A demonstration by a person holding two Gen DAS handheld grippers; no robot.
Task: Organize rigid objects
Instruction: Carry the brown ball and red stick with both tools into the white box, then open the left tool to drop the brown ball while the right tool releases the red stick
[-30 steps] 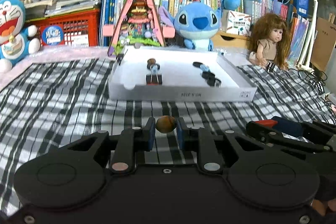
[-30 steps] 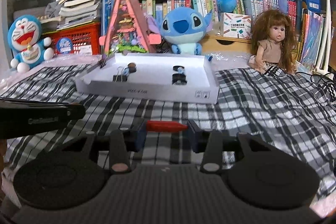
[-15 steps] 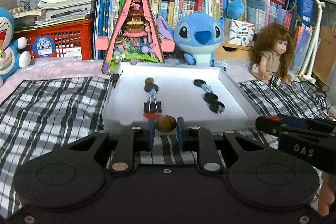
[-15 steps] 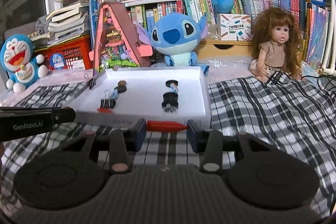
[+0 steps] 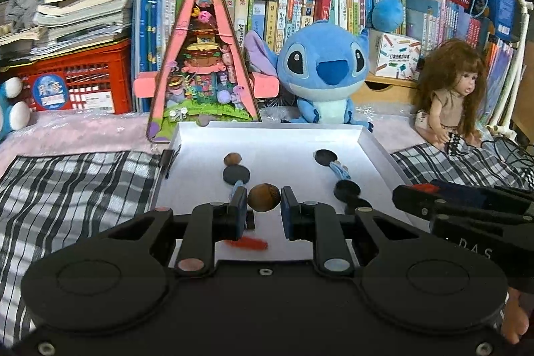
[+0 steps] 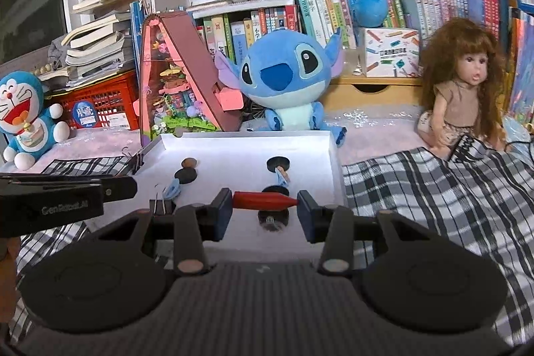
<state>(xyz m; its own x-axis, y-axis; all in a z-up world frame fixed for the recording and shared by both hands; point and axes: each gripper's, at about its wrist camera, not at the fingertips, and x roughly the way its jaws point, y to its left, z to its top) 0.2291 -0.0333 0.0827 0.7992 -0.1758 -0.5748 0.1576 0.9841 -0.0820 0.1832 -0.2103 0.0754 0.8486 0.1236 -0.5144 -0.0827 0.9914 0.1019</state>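
whereas both grippers hung before the white tray (image 5: pixel 373 149) a second ago, the left gripper (image 5: pixel 263 209) now pinches a brown ball (image 5: pixel 263 197) above it; the right gripper (image 6: pixel 264 206) clamps a red stick (image 6: pixel 263 200) endwise there.

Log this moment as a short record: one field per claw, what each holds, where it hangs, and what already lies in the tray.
left claw: shut on a brown ball
right claw: shut on a red stick, held lengthwise between the fingers
position: both claws hang over the near part of the white tray
left row in tray: brown ball, black disc, blue clip, black binder clip
right row in tray: black disc, blue clip, more black discs nearer
near edge of tray: small red piece
surface: checked cloth
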